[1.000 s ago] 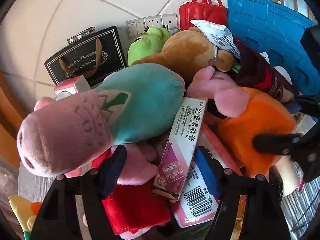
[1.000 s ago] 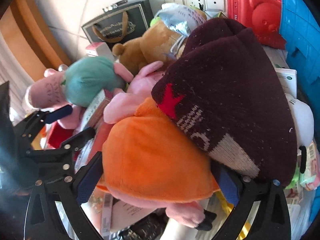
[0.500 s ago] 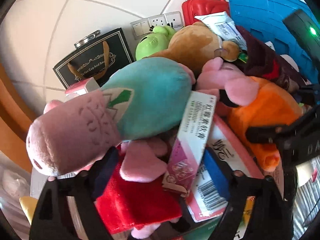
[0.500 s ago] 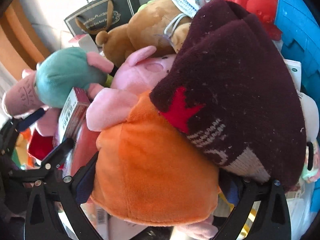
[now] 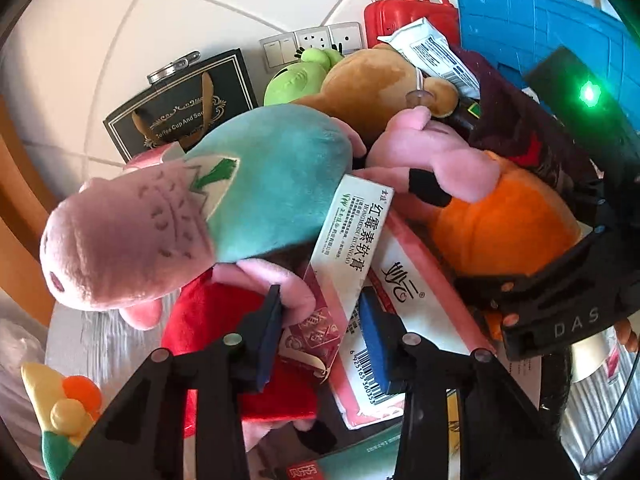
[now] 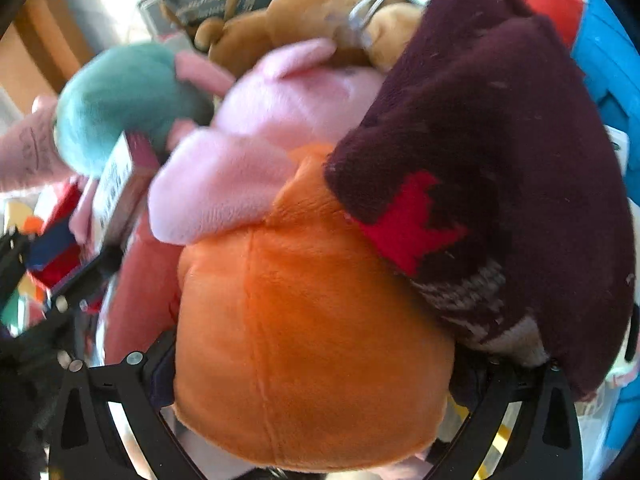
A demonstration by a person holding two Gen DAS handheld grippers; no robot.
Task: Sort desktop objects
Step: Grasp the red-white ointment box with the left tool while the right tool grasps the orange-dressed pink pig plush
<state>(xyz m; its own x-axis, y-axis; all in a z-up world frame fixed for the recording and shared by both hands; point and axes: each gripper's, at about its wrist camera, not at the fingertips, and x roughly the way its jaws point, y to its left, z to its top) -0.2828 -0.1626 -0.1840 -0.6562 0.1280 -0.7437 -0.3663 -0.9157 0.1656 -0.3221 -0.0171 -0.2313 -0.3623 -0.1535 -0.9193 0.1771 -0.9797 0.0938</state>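
The left hand-held gripper (image 5: 320,336) has just been closing, and its blue pads (image 5: 374,344) now squeeze the low end of the medicine box (image 5: 348,248). This box leans on the teal plush pig (image 5: 208,200), just under its belly. A pink plush hand (image 5: 292,296) sits by the left pad, so lift slowly and keep it from snagging. The right hand-held gripper (image 6: 312,384) stands wide around the orange plush toy (image 6: 304,320), beside the box; I cannot tell if it presses.
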